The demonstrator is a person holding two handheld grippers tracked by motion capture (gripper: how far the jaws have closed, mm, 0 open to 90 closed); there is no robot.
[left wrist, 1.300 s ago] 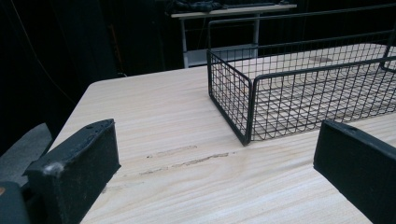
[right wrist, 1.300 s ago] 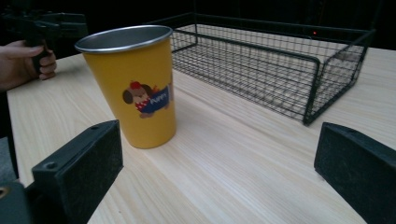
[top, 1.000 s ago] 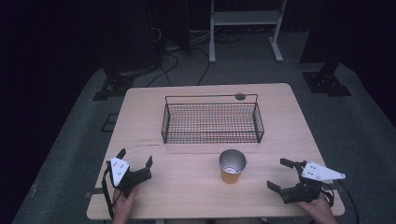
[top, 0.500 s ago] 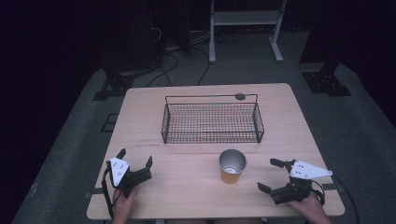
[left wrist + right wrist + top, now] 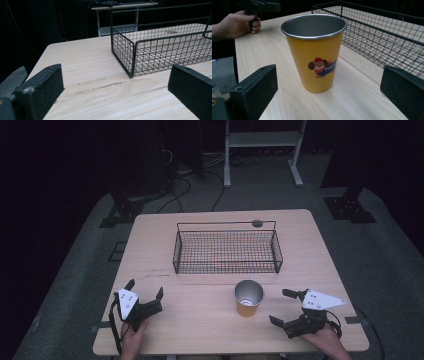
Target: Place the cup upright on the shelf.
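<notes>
A yellow cup [image 5: 248, 298] with a bare metal inside stands upright on the table [image 5: 200, 320], near the front edge and a little right of the middle. In the right gripper view the cup [image 5: 314, 52] shows a small cartoon dog with a red cap and the word "PUPPY" on a blue band. Nothing can be seen inside it.

Just behind the cup sits a black wire basket [image 5: 227, 247], long side facing the person, with a thin rail raised above its back edge. The cup and basket are close but apart. In the left gripper view the basket's [image 5: 160, 47] near corner stands ahead and to the right, and the table surface shows through its mesh floor.

The right gripper [image 5: 286, 306] is to the right of the cup, low over the table, held in the person's right hand [image 5: 320, 337]. Its jaws are spread wide and turned toward the cup, which sits between them in that gripper's own view but some way ahead, untouched.

The left gripper [image 5: 145, 290] is near the front left corner, well apart from the cup, held in the left hand [image 5: 131, 335]. Its jaws are also wide, with only bare table between them. A small dark round mark [image 5: 257, 223] lies on the table behind the basket.
</notes>
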